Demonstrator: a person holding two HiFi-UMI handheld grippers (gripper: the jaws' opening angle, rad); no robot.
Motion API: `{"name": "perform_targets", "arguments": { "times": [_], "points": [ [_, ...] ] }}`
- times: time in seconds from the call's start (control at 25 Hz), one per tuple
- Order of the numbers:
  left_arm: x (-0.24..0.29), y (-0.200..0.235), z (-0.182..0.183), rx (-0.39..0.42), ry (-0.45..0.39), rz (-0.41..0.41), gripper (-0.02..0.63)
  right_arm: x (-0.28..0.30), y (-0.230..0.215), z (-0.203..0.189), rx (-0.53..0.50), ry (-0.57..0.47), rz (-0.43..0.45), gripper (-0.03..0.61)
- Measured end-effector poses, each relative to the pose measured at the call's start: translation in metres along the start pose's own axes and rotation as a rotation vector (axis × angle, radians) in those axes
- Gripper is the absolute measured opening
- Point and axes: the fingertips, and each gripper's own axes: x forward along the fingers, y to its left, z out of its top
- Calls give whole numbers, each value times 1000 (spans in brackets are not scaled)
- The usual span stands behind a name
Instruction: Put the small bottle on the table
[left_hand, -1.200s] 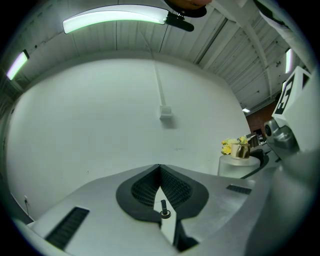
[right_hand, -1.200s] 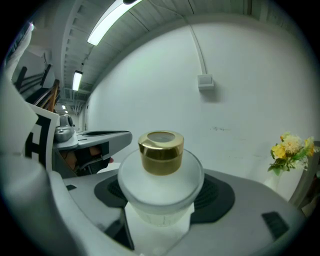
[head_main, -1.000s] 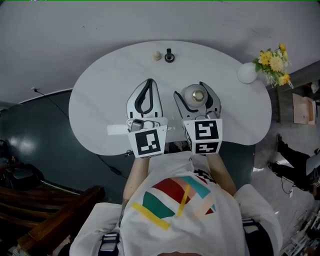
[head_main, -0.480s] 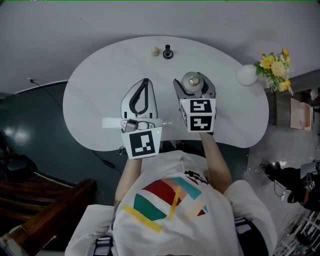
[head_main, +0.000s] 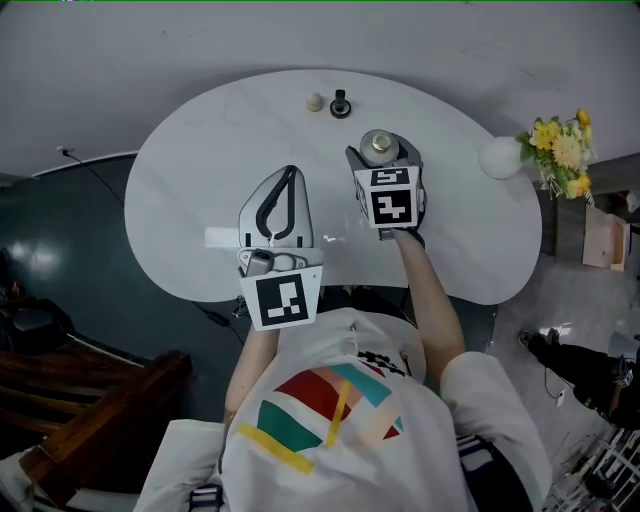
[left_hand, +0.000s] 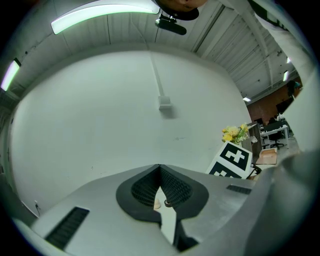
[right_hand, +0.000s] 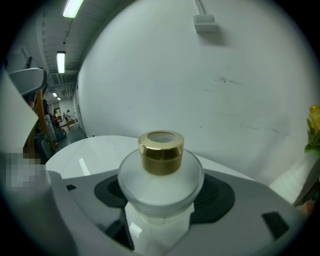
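Nearest, the left hand-held gripper (head_main: 288, 176) hovers over the near half of the white tabletop (head_main: 190, 170), its jaws pressed together at the tips with nothing between them. Just beyond and to its right, the right hand-held gripper (right_hand: 161, 196) pinches the small bottle (head_main: 378, 146), a frosted white one with a gold cap, upright over the tabletop's middle; whether its base touches cannot be told. At the far edge sit a beige ball (head_main: 314, 102) and a black knob (head_main: 341, 105), just beside each other. Yellow flowers (head_main: 563, 146) stand far right.
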Motion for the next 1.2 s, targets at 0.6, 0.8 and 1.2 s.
{"name": "perform_targets", "arguments": {
  "times": [0.6,0.8,1.2],
  "points": [
    [-8,-4,-17,113,80,-9,15,75,-4,-48,10,210,57,341],
    [-10,2,-24,108,102,17,15,84,-3,-54,-11,237,69,339],
    [-8,2,-28,115,121,29,15,92,-3,-55,-6,246,75,341]
  ]
}}
